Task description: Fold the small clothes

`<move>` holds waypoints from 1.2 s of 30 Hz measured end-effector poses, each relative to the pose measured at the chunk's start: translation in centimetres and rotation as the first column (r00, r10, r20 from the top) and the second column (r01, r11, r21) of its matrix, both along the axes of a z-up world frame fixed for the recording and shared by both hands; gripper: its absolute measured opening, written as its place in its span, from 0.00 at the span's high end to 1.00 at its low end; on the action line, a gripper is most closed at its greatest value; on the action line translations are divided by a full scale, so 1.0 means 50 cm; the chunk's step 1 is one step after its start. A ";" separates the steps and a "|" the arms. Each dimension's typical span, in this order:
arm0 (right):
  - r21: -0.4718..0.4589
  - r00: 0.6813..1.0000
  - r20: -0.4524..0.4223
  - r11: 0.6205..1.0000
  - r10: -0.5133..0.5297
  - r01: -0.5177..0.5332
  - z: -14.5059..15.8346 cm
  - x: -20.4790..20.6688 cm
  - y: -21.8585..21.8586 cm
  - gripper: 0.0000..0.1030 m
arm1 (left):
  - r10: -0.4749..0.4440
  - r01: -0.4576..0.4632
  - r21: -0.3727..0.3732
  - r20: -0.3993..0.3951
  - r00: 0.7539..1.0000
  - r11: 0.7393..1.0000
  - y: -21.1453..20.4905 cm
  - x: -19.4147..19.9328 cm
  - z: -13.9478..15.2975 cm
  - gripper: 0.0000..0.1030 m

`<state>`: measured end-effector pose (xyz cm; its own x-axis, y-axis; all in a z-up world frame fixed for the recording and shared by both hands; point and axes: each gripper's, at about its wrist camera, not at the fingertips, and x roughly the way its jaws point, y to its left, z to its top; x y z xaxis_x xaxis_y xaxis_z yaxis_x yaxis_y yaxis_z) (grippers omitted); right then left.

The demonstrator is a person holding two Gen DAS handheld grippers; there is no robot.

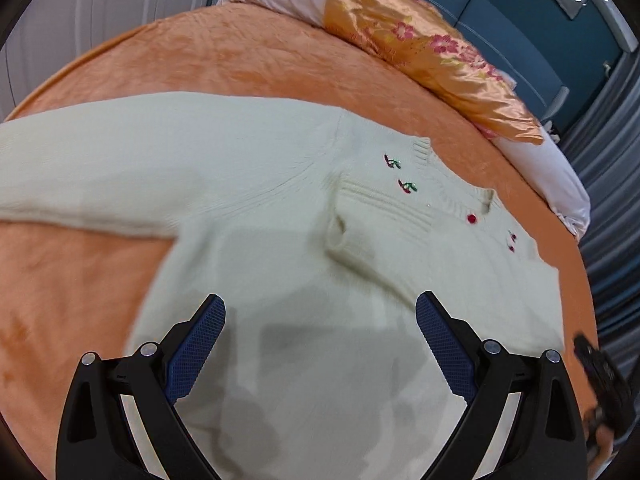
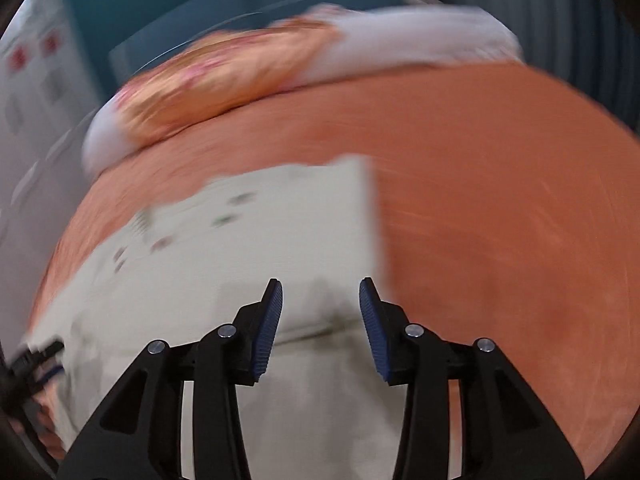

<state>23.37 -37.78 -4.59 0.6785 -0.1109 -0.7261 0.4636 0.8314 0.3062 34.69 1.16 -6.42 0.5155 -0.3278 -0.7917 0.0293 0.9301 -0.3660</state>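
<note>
Orange fleece covers the bed [image 1: 248, 60] from edge to edge, with a dark teal headboard [image 1: 532, 40] behind it and a long pillow [image 1: 404, 28] in orange floral satin lying along the head edge, white cloth showing at both its ends. Spread flat across the middle of the bed is the cream knitted cardigan [image 1: 280, 240], front up, neckline toward the pillow, and it is a pretty one: small embroidered cherries [image 1: 407, 186] near the collar and a red button [image 1: 472, 219] at the neck. One sleeve [image 1: 100, 168] stretches out straight toward the left side of the left wrist view, lying on the fleece.

Over the body of the cardigan hangs the left gripper [image 1: 320, 316], its blue-padded fingers [image 1: 200, 344] spread wide, nothing between them, only knit below. Whether the pads touch the fabric cannot be told from here.

Across to the right wrist view, and it is badly smeared by motion blur. The right gripper [image 2: 321, 300] sits above the cardigan [image 2: 248, 240] near its straight side edge, beyond which bare orange fleece runs to the far side of the bed. Its fingers [image 2: 270, 320] stand partly apart, gripping nothing, the cloth lying loose beneath them. At the lower left rim of that view, a dark piece of the other gripper peeks in.
</note>
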 end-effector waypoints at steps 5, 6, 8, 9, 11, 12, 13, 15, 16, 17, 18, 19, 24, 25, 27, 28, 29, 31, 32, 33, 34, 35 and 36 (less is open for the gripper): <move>0.084 0.998 -0.029 0.995 0.047 -0.045 -0.030 0.031 -0.041 0.53 | 0.012 -0.014 -0.049 -0.049 0.999 0.999 -0.044 0.047 -0.027 0.10; 0.074 0.994 -0.046 0.993 0.097 -0.093 -0.037 0.051 -0.027 0.45 | 0.008 -0.009 -0.046 -0.034 0.999 0.999 -0.051 0.051 -0.023 0.12; 0.046 0.986 -0.095 0.990 0.134 -0.130 -0.041 0.066 -0.005 0.46 | -0.034 0.034 -0.072 -0.006 0.999 0.997 -0.069 0.060 -0.016 0.43; 0.008 0.983 -0.122 0.991 0.136 -0.136 -0.047 0.078 0.001 0.64 | -0.055 0.055 -0.094 -0.004 0.998 0.994 -0.077 0.067 -0.014 0.51; -0.010 0.989 -0.072 0.992 0.125 -0.126 -0.031 0.062 -0.008 0.85 | -0.086 0.087 -0.113 0.020 0.996 0.990 -0.094 0.076 -0.004 0.71; 0.010 0.995 0.012 0.995 0.101 -0.101 -0.011 0.042 -0.025 0.91 | -0.100 0.104 -0.078 0.054 0.993 0.991 -0.108 0.077 0.008 0.74; 0.016 0.995 0.077 0.997 0.070 -0.071 0.004 0.021 -0.041 0.92 | -0.112 0.117 -0.058 0.073 0.991 0.991 -0.117 0.076 0.013 0.78; 0.000 0.997 0.070 1.000 0.015 -0.015 -0.017 0.010 -0.065 0.91 | -0.132 0.134 -0.023 0.085 0.988 0.991 -0.134 0.078 0.008 0.78; 0.012 1.000 -0.010 1.000 0.026 -0.026 -0.055 0.026 -0.072 0.91 | -0.136 0.137 -0.009 0.066 0.989 0.991 -0.143 0.079 -0.009 0.77; 0.034 0.995 -0.084 0.998 0.048 -0.045 -0.091 0.043 -0.075 0.91 | -0.131 0.131 0.004 0.039 0.991 0.991 -0.147 0.079 -0.031 0.77; 0.028 0.998 -0.052 0.999 0.040 -0.039 -0.083 0.035 -0.076 0.90 | -0.121 0.121 0.004 0.039 0.992 0.993 -0.145 0.074 -0.045 0.77; -0.003 0.999 -0.044 1.000 0.024 -0.024 -0.057 0.028 -0.072 0.90 | -0.116 0.117 -0.003 0.063 0.991 0.993 -0.144 0.073 -0.046 0.76; -0.079 0.985 0.161 0.996 0.056 -0.044 0.067 -0.031 -0.006 0.91 | -0.093 0.097 -0.033 0.110 0.990 0.995 -0.133 0.059 -0.052 0.73; -0.072 0.982 0.137 0.991 0.126 -0.117 0.054 -0.010 0.011 0.91 | -0.090 0.095 -0.032 0.115 0.989 0.995 -0.134 0.060 -0.053 0.73; -0.069 0.972 -0.036 0.970 0.232 -0.234 -0.027 0.050 0.038 0.91 | -0.088 0.092 -0.026 0.124 0.988 0.995 -0.137 0.059 -0.051 0.73; -0.071 0.968 -0.108 0.969 0.227 -0.235 -0.070 0.066 0.037 0.96 | -0.087 0.092 -0.032 0.125 0.988 0.995 -0.136 0.059 -0.051 0.73; -0.061 0.969 -0.096 0.971 0.226 -0.233 -0.086 0.062 0.030 0.96 | -0.086 0.092 -0.043 0.123 0.989 0.995 -0.134 0.060 -0.051 0.72; -0.050 0.987 -0.047 0.987 0.151 -0.154 -0.045 0.042 0.014 0.92 | -0.088 0.096 -0.067 0.120 0.989 0.993 -0.124 0.058 -0.052 0.72; -0.048 0.993 0.005 0.991 0.122 -0.122 -0.015 0.023 0.007 0.91 | -0.086 0.096 -0.079 0.122 0.989 0.992 -0.115 0.053 -0.050 0.72; -0.052 0.993 0.039 0.992 0.115 -0.113 -0.001 0.005 0.001 0.92 | -0.079 0.091 -0.088 0.130 0.988 0.992 -0.104 0.043 -0.046 0.71; -0.074 0.995 0.028 0.993 0.096 -0.094 -0.006 0.003 -0.004 0.92 | -0.062 0.075 -0.095 0.138 0.989 0.993 -0.087 0.029 -0.044 0.70; -0.078 0.996 -0.031 0.993 0.086 -0.088 -0.025 0.013 -0.012 0.91 | -0.048 0.062 -0.105 0.135 0.990 0.992 -0.072 0.018 -0.044 0.70; -0.055 0.991 -0.105 0.994 0.088 -0.095 -0.066 0.028 -0.023 0.94 | -0.022 0.038 -0.133 0.119 0.993 0.990 -0.041 0.004 -0.044 0.70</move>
<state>24.77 -38.95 -7.90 0.6106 -0.0970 -0.7860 0.4110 0.8871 0.2099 34.87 -0.88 -8.62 0.5903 -0.4447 -0.6736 0.1070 0.8703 -0.4807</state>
